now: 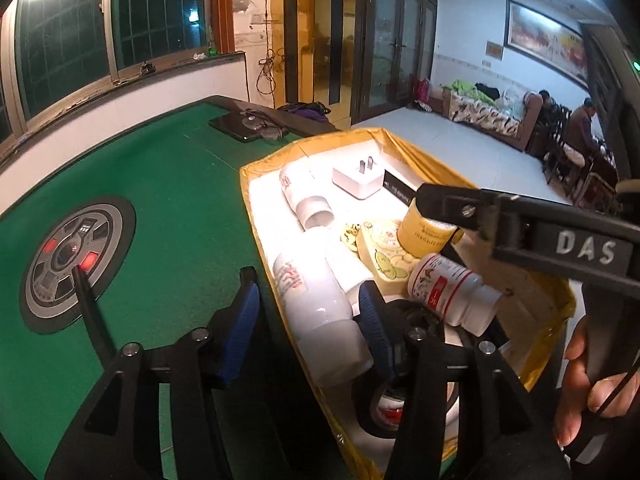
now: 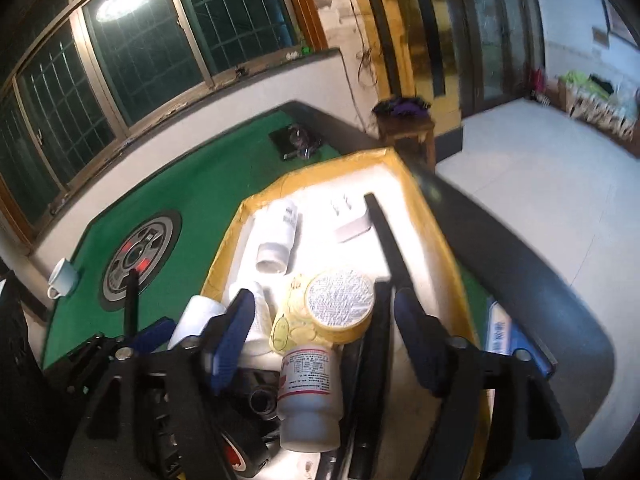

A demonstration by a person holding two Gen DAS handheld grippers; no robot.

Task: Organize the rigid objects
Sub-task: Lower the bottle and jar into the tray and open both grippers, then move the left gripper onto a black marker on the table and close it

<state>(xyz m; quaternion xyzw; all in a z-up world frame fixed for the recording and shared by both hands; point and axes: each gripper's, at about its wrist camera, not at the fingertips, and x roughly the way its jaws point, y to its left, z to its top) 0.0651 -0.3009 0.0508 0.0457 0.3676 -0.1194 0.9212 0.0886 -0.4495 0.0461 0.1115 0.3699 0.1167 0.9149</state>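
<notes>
1. The yellow jar point(image 2: 340, 307) lies in the yellow-lined box point(image 1: 404, 148), between my right tool's point(image 2: 324, 320) spread fingers, not gripped.
2. My left tool point(image 1: 308, 304) stands wide open around a white bottle point(image 1: 316, 300), pads apart from it.
3. The box sits on the green counter point(image 1: 168, 200).

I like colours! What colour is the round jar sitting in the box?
Yellow, with a white foil top: the round jar shows best in the right wrist view.
</notes>
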